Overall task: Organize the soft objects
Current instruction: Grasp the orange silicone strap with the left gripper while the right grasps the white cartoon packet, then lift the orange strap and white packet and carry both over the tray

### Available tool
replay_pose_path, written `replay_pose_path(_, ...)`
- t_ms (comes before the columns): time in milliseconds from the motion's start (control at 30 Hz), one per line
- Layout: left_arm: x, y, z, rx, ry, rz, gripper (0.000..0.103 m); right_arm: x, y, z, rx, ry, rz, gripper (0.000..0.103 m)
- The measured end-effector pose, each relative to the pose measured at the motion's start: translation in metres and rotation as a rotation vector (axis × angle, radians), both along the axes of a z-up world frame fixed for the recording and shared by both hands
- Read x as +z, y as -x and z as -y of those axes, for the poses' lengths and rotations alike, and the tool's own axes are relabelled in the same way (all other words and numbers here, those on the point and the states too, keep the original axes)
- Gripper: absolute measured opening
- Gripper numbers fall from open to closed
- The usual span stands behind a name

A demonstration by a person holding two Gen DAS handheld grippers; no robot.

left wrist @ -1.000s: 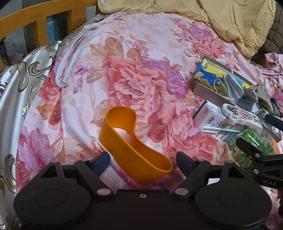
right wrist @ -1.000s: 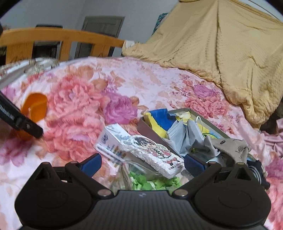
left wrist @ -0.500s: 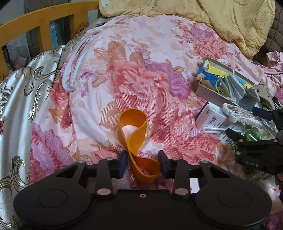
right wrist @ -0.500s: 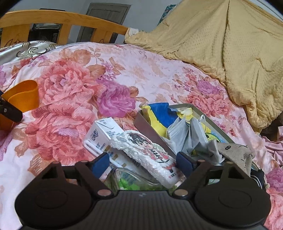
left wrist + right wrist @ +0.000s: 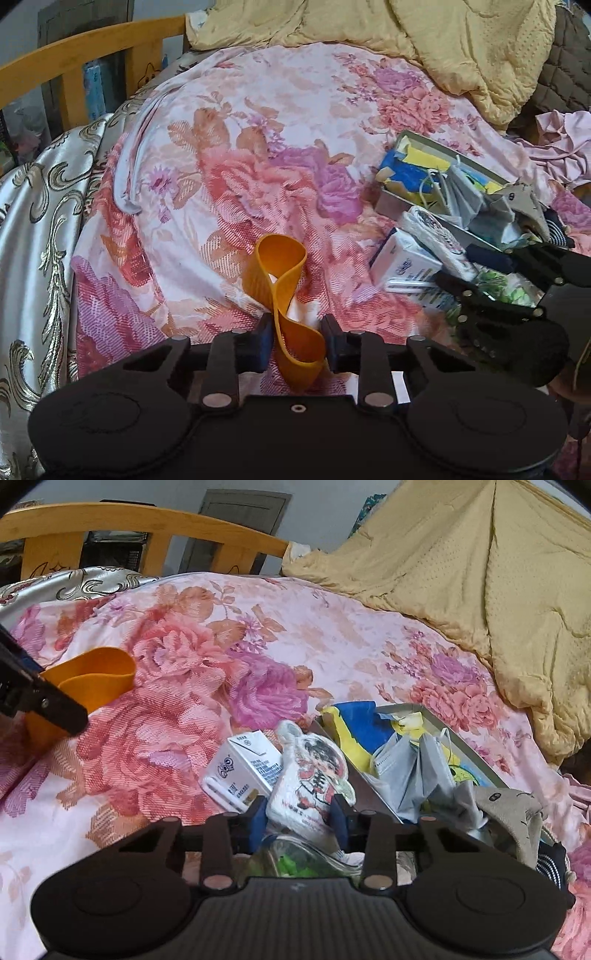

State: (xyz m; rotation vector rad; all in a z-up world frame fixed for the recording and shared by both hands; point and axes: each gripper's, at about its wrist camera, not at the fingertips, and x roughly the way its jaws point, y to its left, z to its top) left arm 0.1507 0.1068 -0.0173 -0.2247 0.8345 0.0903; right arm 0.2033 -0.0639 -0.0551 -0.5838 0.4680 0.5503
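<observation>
L gripper (image 5: 296, 341): fingers narrowed on the orange band (image 5: 284, 291), pinching its near end from both sides; w/ the pinch the band folds into a twisted loop, far end standing up off the bed.
R gripper (image 5: 298, 821): fingers narrowed round the low end of the white plush pad (image 5: 314, 779) w/ cartoon figure print; both blue pads touch its sides.
Clear container (image 5: 303, 860): just under the R fingers, green bits inside, partly hidden by the gripper body.
Milk carton (image 5: 243, 771): white, lying on its side, touching the plush pad's left edge.
Grey tray (image 5: 476, 753): right of the plush pad; holds blue-yellow cloth (image 5: 360, 727) at the far end, grey face masks (image 5: 413, 771) in the middle; a beige sock-like piece (image 5: 517, 812) hangs over the near corner.
Bedspread (image 5: 258, 155): pink floral, carries everything; band sits left of the tray pile, apart from it.
Silver-gold cloth (image 5: 33, 229): along the bed's left edge.
Yellow quilt (image 5: 480, 576): bunched at the far right of the bed.
Bed rail (image 5: 147, 528): wood, far side, beyond the bedspread.
Door (image 5: 243, 528): grey, behind the rail.
</observation>
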Motion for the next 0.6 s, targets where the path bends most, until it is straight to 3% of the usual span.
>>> replay_pose_path(600, 0.025, 0.004, 0.033, -0.036, -0.007, 0.047, 0.022, 0.019, 0.012, 0.014, -0.014, -0.077, 0.019, 0.016)
